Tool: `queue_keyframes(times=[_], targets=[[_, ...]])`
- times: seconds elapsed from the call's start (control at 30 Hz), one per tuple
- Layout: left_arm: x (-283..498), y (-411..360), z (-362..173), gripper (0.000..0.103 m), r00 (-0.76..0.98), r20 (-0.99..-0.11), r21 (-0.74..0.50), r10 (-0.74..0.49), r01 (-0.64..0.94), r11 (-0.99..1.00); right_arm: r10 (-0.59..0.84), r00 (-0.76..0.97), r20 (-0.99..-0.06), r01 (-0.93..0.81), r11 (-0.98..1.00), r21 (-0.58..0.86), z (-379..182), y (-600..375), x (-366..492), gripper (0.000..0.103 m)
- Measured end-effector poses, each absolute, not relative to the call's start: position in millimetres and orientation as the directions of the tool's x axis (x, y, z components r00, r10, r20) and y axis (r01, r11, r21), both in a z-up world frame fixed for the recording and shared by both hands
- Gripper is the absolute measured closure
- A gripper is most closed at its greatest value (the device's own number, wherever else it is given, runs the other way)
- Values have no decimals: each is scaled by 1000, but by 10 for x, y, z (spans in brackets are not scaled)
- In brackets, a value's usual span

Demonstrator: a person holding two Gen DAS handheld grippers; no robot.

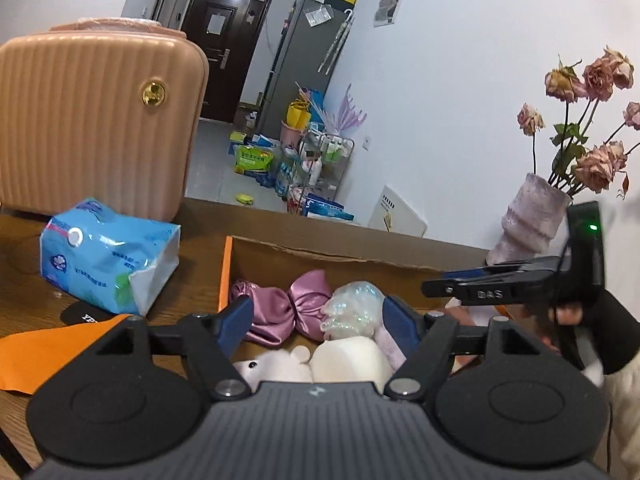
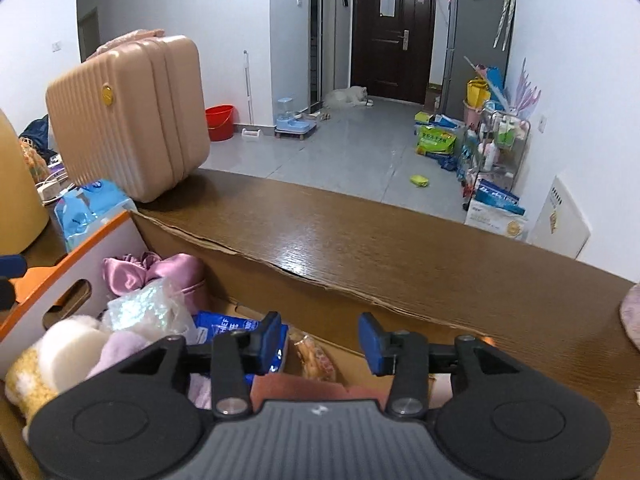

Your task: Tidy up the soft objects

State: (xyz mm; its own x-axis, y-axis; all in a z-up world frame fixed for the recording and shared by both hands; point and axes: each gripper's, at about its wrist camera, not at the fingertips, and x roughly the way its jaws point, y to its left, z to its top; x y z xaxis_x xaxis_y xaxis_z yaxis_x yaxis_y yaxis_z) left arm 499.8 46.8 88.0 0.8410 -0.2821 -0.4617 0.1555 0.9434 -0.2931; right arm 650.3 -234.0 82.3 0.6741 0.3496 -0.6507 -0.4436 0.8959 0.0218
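Both grippers over the box (image 1: 320, 254), jaws spread, nothing pinched. Left gripper (image 1: 318, 326): blue pads wide apart, pointing down into the box; no earlier shot to compare. Just ahead of its tips sits the pink satin bow (image 1: 286, 306), with a clear crinkly bag (image 1: 352, 304) to the right of that, close to the right pad. Right under the jaws: a white plush (image 1: 272, 366) and a cream foam block (image 1: 352, 360), neither touched by the pads as far as I can see. Left of this gripper, outside the box, a blue tissue pack (image 1: 108, 256) lies on the table (image 1: 200, 272); behind it stands a pink suitcase (image 1: 96, 120). Far right, a vase (image 1: 532, 220) of dried roses. Right gripper (image 2: 320, 338): pads parted to a moderate gap, empty air and box floor between them. A blue packet (image 2: 224, 326) lies just behind its left pad, hard to tell if touching. An orange snack bag (image 2: 316, 356) lies below the gap. Further left of it, the same pile: bow (image 2: 156, 274), crinkly bag (image 2: 148, 312), foam block (image 2: 74, 350), a lilac soft item (image 2: 120, 350), a yellow knit piece (image 2: 26, 376). Something reddish-brown sits under the gripper body, can't identify. From the left wrist view, the right gripper (image 1: 436, 286) comes in side-on from the right, held by a gloved hand (image 1: 592, 320), at the box's right end.
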Motion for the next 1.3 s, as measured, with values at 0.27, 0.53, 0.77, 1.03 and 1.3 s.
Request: queue_keyframes(times=[0.27,0.53,0.77,1.03,1.3], targets=[[4645,343,1306,29,867,-404,-256,-292,199,946,300,737,-606,-402,915,-35,1386,-2691,5913,55],[4012,257,1794,24,901,-334,-194,-276,220,956,287,799,-529,-370,927,-57,1975,-3053,5000,42],[3516,179,2019,18,921,-295,-155,-255,217,964,297,839,-457,-363,930,-62,2253,-3182,4253,29],[2932,179,1900,13,936,-274,-143,-220,186,972,319,871,-373,-350,936,-17,2163,-3238,3514,19],[2181,120,1408,9,938,-275,-109,-213,190,976,330,896,-297,-350,936,-17,1701,-3143,2570,16]])
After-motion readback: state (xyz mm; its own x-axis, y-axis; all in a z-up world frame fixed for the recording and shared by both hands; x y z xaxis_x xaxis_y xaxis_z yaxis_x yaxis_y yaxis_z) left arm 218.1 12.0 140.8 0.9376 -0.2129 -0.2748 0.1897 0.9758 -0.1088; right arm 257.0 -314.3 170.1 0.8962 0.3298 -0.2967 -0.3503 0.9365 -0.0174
